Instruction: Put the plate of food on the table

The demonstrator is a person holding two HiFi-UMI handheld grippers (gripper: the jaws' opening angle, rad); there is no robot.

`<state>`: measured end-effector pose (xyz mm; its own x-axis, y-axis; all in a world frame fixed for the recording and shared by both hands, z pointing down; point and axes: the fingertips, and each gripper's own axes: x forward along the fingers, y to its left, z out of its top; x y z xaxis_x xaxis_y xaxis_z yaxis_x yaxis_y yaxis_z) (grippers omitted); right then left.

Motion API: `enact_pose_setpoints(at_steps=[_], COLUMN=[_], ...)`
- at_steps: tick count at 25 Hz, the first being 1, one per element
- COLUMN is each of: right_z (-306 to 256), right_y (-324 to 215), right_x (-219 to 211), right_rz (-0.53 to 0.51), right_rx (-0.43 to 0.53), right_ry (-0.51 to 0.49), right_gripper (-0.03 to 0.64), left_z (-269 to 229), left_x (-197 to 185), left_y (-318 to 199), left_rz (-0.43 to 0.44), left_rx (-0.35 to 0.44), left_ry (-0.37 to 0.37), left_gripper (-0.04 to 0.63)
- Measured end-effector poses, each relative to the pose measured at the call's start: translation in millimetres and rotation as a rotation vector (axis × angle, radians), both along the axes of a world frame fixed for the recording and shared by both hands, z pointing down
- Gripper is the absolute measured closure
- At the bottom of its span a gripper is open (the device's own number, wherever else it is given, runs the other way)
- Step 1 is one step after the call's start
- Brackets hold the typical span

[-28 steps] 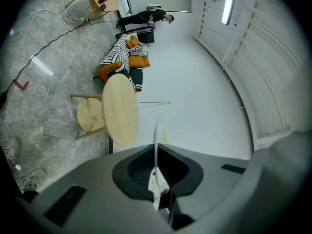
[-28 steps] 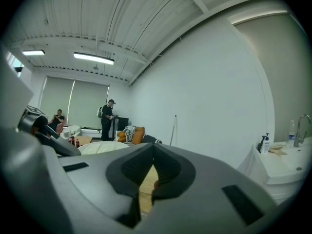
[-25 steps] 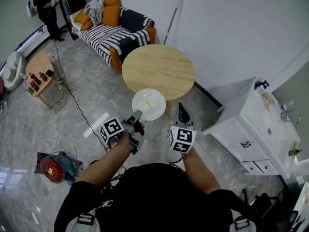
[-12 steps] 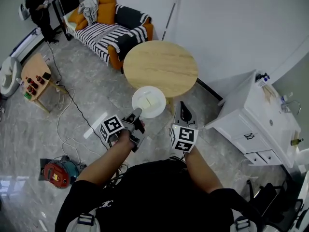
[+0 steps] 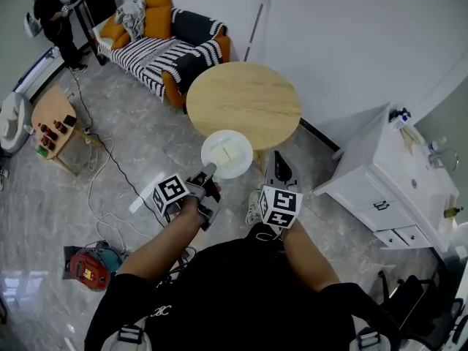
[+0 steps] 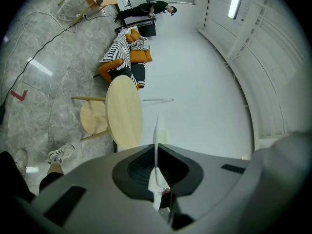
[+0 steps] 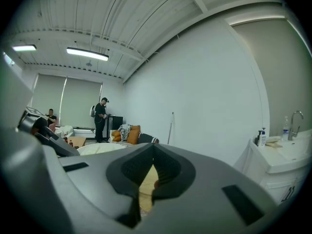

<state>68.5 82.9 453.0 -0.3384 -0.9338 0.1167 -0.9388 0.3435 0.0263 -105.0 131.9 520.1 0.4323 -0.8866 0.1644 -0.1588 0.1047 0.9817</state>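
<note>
A white plate [image 5: 227,153] carrying pale yellow food hangs over the floor, just short of the near edge of the round wooden table [image 5: 243,104]. My left gripper [image 5: 209,172] is shut on the plate's near rim. In the left gripper view the plate [image 6: 156,140] shows edge-on as a thin white line between the jaws, with the table [image 6: 124,113] beyond it. My right gripper [image 5: 278,171] hovers to the right of the plate and apart from it. Its jaws [image 7: 153,165] meet at the tips with nothing between them.
A striped sofa [image 5: 172,46] with orange cushions stands behind the table. At the right is a white sink cabinet [image 5: 387,185]. A small wooden side table [image 5: 53,115], a floor cable [image 5: 110,152] and a red device [image 5: 89,267] lie left. A person [image 5: 53,17] stands far left.
The plate and both grippers have edged slightly closer to the table. A shoe has come into sight under the right gripper.
</note>
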Motion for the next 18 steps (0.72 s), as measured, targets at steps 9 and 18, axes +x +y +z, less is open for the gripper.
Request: enact_pose_setpoints(at_steps=[9, 18], right_z=[-2, -6], right_y=[-54, -123], right_x=[-4, 14], right_rz=[-0.001, 0.032], right_rx=[0.02, -0.014], right_ry=[-0.062, -0.121], right_gripper=[0.609, 0.609], left_z=[5, 15], left_x=[-13, 2], left_y=[-59, -129], left_rz=[-0.017, 0.024], left_rx=[0.009, -0.011], left_ry=[-0.021, -0.027], left_gripper=[0.575, 0.575])
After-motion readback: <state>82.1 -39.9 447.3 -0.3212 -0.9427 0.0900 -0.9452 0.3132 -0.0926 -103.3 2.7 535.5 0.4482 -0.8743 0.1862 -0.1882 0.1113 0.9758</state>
